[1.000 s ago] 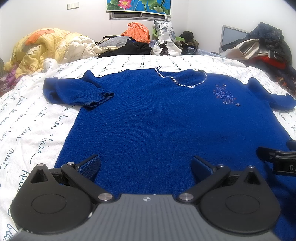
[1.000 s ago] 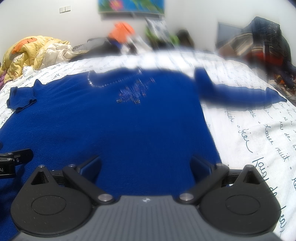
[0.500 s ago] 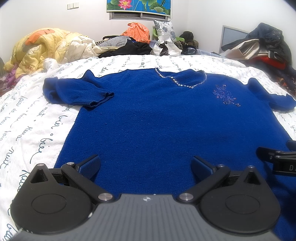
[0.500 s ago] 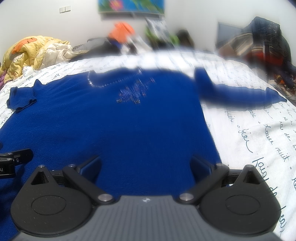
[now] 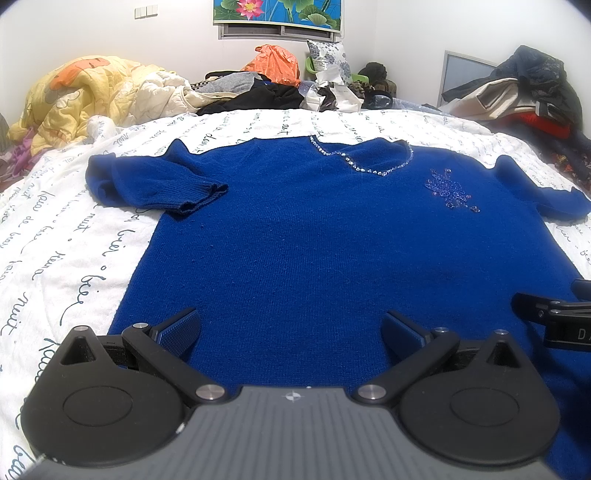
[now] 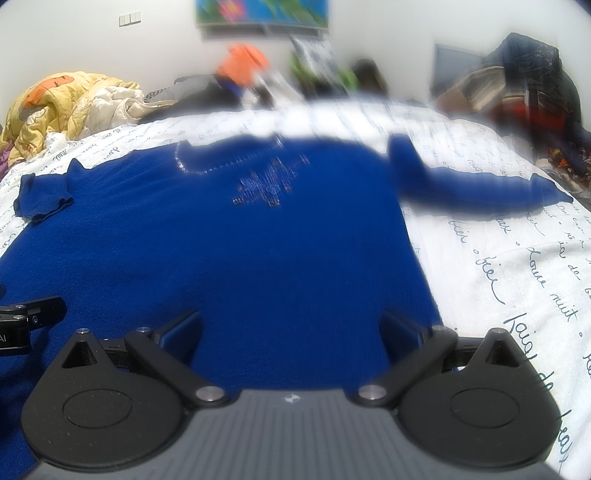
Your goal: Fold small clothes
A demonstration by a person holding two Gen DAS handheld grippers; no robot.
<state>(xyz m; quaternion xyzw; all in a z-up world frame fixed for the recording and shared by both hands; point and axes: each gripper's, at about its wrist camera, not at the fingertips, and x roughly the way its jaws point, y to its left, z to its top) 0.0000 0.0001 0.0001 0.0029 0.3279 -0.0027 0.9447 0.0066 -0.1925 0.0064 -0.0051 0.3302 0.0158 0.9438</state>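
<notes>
Blue knit sweater (image 5: 332, 251) flat, beaded neckline (image 5: 364, 162).

No visible change across either wrist view.

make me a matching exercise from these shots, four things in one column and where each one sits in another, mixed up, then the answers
Things:
1. blue sweater
2. yellow quilt
3. orange bag
4. lotus picture

Places:
A. on the wall above the bed's far end
B. spread flat on the white printed sheet
C. bunched at the far left of the bed
D. on top of the clutter pile at the far end of the bed

Pairs: 1-B, 2-C, 3-D, 4-A
</notes>
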